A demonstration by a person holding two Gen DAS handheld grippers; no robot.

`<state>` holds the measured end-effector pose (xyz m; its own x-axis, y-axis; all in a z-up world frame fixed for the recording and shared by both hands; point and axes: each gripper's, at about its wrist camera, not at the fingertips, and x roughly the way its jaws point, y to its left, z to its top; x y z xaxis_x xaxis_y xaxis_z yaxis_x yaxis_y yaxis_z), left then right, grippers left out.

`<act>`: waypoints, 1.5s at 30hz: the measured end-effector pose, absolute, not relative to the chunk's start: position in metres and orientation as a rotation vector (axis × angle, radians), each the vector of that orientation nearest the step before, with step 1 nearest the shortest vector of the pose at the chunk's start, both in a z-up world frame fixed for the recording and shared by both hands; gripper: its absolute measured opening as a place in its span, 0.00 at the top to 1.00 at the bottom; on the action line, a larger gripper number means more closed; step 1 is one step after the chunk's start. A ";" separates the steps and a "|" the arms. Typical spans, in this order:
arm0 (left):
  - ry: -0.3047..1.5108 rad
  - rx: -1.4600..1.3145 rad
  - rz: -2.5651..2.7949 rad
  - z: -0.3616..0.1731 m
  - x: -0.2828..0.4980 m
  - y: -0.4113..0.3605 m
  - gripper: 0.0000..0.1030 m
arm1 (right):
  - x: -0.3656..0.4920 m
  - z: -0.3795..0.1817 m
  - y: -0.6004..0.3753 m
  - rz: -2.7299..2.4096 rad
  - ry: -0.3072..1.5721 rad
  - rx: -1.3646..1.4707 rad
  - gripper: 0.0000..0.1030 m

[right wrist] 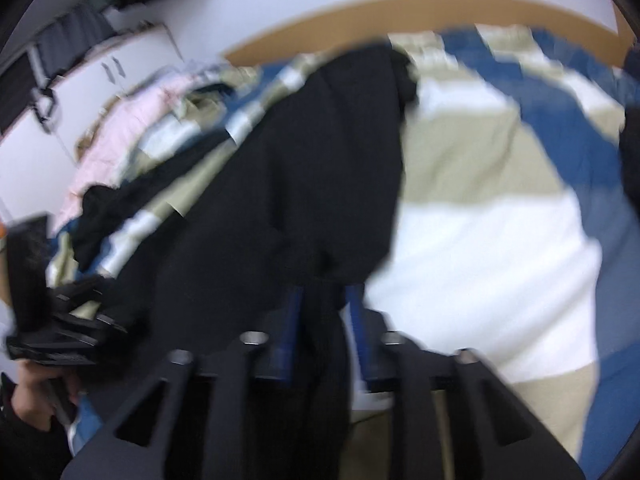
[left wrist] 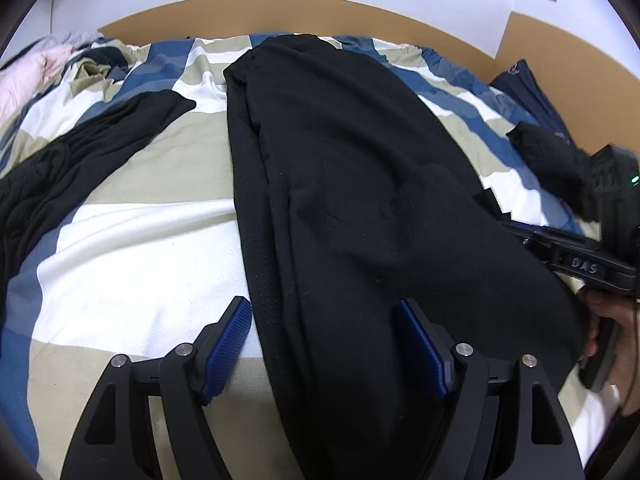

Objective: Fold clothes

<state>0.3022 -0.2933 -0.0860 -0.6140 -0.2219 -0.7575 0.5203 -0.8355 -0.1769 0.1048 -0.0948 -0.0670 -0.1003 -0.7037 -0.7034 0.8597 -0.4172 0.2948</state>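
A long black garment [left wrist: 352,200] lies lengthwise down the middle of a bed covered with a blue, beige and white patterned duvet [left wrist: 132,264]. My left gripper [left wrist: 324,320] is open just above the garment's near end, its blue pads [left wrist: 228,340] straddling the left edge of the cloth. My right gripper [right wrist: 324,300] is shut on the near edge of the black garment [right wrist: 304,184], with a fold of cloth between its blue pads [right wrist: 294,308]; this view is blurred. The right gripper's body also shows at the right of the left wrist view [left wrist: 580,264].
Another black garment [left wrist: 80,160] lies crumpled on the left of the bed, with pink clothing [left wrist: 32,76] beyond it. Dark blue and black clothes [left wrist: 544,132] lie at the right. A brown headboard [left wrist: 280,16] and white wall stand behind.
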 end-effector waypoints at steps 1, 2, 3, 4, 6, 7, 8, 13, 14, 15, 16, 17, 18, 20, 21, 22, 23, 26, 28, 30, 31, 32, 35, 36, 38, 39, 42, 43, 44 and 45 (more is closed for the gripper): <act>0.557 1.055 -2.442 -0.083 0.305 -0.295 0.26 | 0.104 -0.059 -0.091 -1.771 0.208 0.957 0.67; 0.555 1.025 -2.432 -0.076 0.313 -0.296 0.26 | 0.104 -0.049 -0.086 -1.787 0.192 0.928 0.64; 0.541 0.995 -2.425 -0.067 0.321 -0.294 0.26 | 0.109 -0.033 -0.079 -1.802 0.193 0.867 0.58; 0.528 0.965 -2.422 -0.058 0.329 -0.292 0.26 | 0.116 -0.021 -0.073 -1.803 0.204 0.817 0.53; 0.513 0.919 -2.480 -0.047 0.340 -0.281 0.18 | 0.137 -0.009 -0.065 -1.751 0.258 0.741 0.43; 0.494 0.916 -2.505 -0.046 0.343 -0.274 0.17 | 0.146 -0.009 -0.063 -1.715 0.290 0.723 0.42; 0.473 0.932 -2.520 -0.048 0.344 -0.267 0.17 | 0.147 -0.020 -0.063 -1.700 0.320 0.749 0.42; 0.385 1.087 -2.480 -0.081 0.332 -0.247 0.17 | 0.154 -0.070 -0.065 -1.631 0.461 0.869 0.41; 0.380 1.110 -2.468 -0.086 0.331 -0.246 0.17 | 0.153 -0.061 -0.062 -1.673 0.467 0.862 0.40; 0.379 1.110 -2.462 -0.087 0.332 -0.246 0.17 | 0.152 -0.052 -0.057 -1.709 0.469 0.848 0.40; 0.376 1.109 -2.456 -0.089 0.332 -0.245 0.17 | 0.155 -0.043 -0.049 -1.720 0.458 0.814 0.38; 0.369 1.108 -2.457 -0.089 0.332 -0.245 0.17 | 0.158 -0.040 -0.044 -1.710 0.452 0.805 0.32; 0.371 1.117 -2.455 -0.090 0.331 -0.245 0.17 | 0.160 -0.039 -0.039 -1.700 0.449 0.801 0.28; 0.378 1.127 -2.452 -0.092 0.331 -0.247 0.17 | 0.160 -0.055 -0.039 -1.685 0.467 0.855 0.28; 0.377 1.118 -2.455 -0.091 0.332 -0.247 0.17 | 0.160 -0.063 -0.039 -1.678 0.479 0.884 0.28; 0.374 1.110 -2.457 -0.090 0.334 -0.247 0.17 | 0.162 -0.066 -0.040 -1.673 0.483 0.901 0.28; 0.367 1.107 -2.459 -0.088 0.335 -0.244 0.17 | 0.165 -0.064 -0.039 -1.670 0.466 0.903 0.28; 0.355 1.137 -2.451 -0.090 0.328 -0.245 0.16 | 0.177 -0.054 -0.034 -1.636 0.425 0.865 0.27; 0.343 1.161 -2.439 -0.094 0.325 -0.246 0.15 | 0.182 -0.056 -0.037 -1.619 0.450 0.852 0.24; 0.341 1.164 -2.438 -0.094 0.324 -0.246 0.14 | 0.183 -0.075 -0.049 -1.594 0.506 0.906 0.24; 0.345 1.166 -2.437 -0.094 0.324 -0.246 0.14 | 0.183 -0.083 -0.054 -1.585 0.529 0.927 0.24; 0.350 1.166 -2.437 -0.094 0.324 -0.246 0.14 | 0.184 -0.082 -0.054 -1.589 0.529 0.911 0.24; 0.363 1.157 -2.446 -0.093 0.326 -0.246 0.14 | 0.186 -0.079 -0.055 -1.581 0.534 0.899 0.22; 0.369 1.154 -2.449 -0.093 0.326 -0.246 0.14 | 0.187 -0.081 -0.056 -1.577 0.541 0.903 0.21; 0.378 1.150 -2.454 -0.093 0.328 -0.246 0.14 | 0.189 -0.082 -0.059 -1.573 0.544 0.905 0.21; 0.380 1.146 -2.457 -0.092 0.329 -0.246 0.14 | 0.190 -0.081 -0.061 -1.574 0.543 0.904 0.21; 0.376 1.131 -2.476 -0.086 0.337 -0.240 0.14 | 0.192 -0.081 -0.053 -1.574 0.539 0.903 0.21; 0.384 1.125 -2.494 -0.084 0.339 -0.237 0.14 | 0.192 -0.081 -0.054 -1.574 0.538 0.903 0.21; 0.398 1.125 -2.514 -0.084 0.340 -0.235 0.14 | 0.192 -0.081 -0.054 -1.574 0.537 0.903 0.21; 0.411 1.126 -2.533 -0.084 0.341 -0.232 0.14 | 0.193 -0.080 -0.051 -1.573 0.536 0.903 0.21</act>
